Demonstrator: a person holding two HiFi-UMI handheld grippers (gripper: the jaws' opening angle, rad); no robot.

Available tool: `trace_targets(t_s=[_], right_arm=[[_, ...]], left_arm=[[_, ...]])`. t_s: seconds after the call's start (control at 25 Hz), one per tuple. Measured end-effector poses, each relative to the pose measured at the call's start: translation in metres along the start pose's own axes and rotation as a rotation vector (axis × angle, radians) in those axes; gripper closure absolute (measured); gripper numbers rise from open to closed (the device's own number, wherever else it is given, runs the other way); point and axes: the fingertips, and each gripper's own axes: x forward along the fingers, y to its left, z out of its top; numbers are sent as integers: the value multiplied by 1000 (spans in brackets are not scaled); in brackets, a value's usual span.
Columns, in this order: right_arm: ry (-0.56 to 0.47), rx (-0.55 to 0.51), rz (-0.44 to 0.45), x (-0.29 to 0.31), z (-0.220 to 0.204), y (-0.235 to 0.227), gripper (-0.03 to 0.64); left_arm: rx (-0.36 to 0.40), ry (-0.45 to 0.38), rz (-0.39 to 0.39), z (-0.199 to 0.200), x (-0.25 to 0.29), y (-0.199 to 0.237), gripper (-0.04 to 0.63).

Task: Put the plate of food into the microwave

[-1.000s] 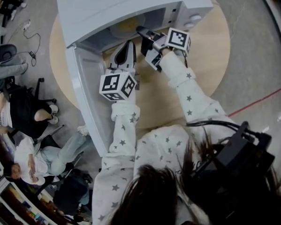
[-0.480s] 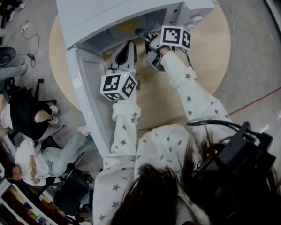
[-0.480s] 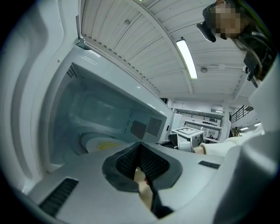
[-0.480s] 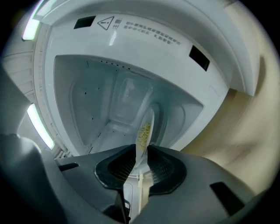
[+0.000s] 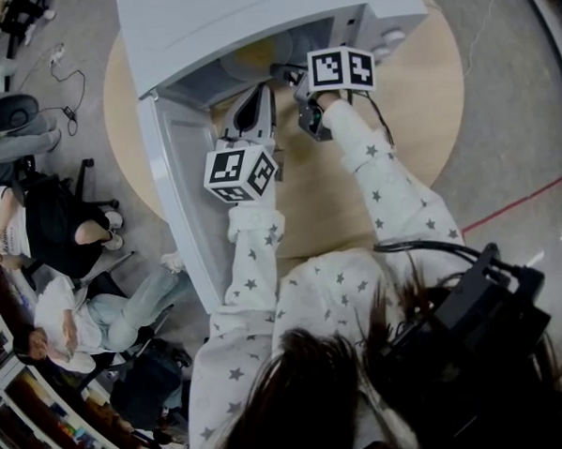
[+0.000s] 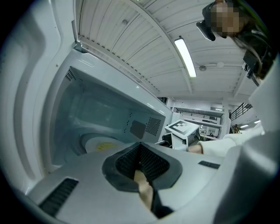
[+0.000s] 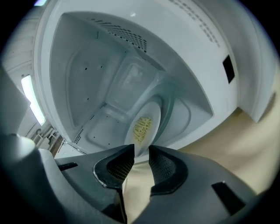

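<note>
1. The right gripper (image 7: 141, 154) held its jaws apart and gripped nothing, at the mouth of the microwave (image 5: 251, 14)
2. The plate of food (image 7: 142, 127) lay inside, on the glass turntable (image 7: 181, 116), as the task asks; its near rim sat straight ahead of the jaw tips, just beyond them and seemingly clear
3. Any move of that gripper would likely run along this in-and-out line
4. The left gripper (image 6: 141, 151), jaws closed on nothing, hung farther from the plate, by the open door (image 5: 180, 177)

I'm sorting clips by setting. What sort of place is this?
Probably a lab or open workspace: a microwave on a round table, seated people beside it, cables on the floor.
</note>
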Motion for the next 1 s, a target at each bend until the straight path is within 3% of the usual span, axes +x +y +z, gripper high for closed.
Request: trace_targets(t_s=[0.48, 0.68, 0.84, 1.0], right_arm=[[-20, 113, 63, 3, -8, -15, 528], [124, 309, 216, 34, -94, -11, 529], [122, 317, 275, 31, -77, 0, 531], [72, 340, 339, 20, -65, 18, 601]], left_arm=[[-4, 21, 12, -17, 3, 11, 594], [-21, 222, 160, -70, -41, 38, 594], [-29, 222, 164, -66, -27, 40, 594], [-16, 208, 160, -58, -24, 42, 594]])
